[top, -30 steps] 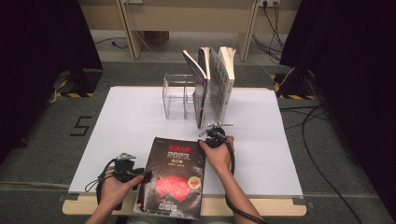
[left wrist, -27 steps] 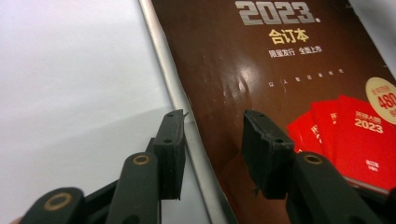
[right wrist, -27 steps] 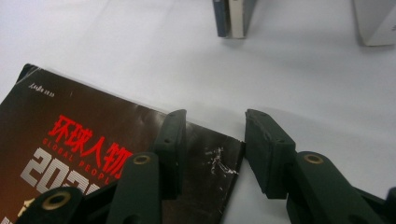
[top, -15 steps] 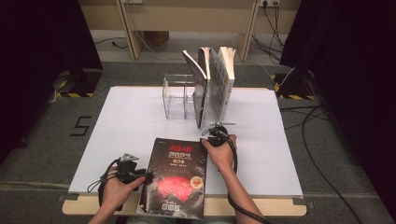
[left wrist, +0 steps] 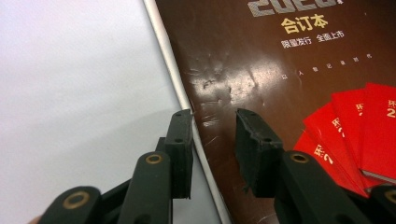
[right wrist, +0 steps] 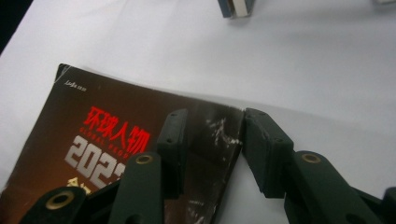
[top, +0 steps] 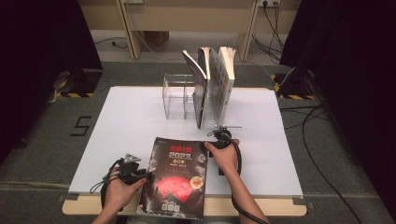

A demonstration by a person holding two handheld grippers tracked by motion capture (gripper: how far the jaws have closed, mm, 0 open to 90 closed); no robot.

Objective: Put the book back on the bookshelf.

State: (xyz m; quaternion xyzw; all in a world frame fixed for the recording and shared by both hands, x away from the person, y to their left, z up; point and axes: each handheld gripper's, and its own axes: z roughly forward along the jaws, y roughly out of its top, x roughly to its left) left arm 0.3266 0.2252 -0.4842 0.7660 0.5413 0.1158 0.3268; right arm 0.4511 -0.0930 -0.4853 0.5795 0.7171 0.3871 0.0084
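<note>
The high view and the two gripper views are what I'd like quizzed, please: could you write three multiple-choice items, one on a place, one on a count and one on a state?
1. Where does the dark magazine lie?
A. at the near edge of the white table, between the two hands
B. inside the clear holder
C. on the floor

2. How many books stand beside the clear holder?
A. one
B. three
C. six

3. How do the jaws of the left gripper stand at the magazine's edge?
A. clamped flat together
B. apart, one on each side of the edge
C. shut on a book

Answers: 1 A, the high view shows it flat there. 2 B, three upright covers show. 3 B, the left gripper view shows a gap at each pad.
</note>
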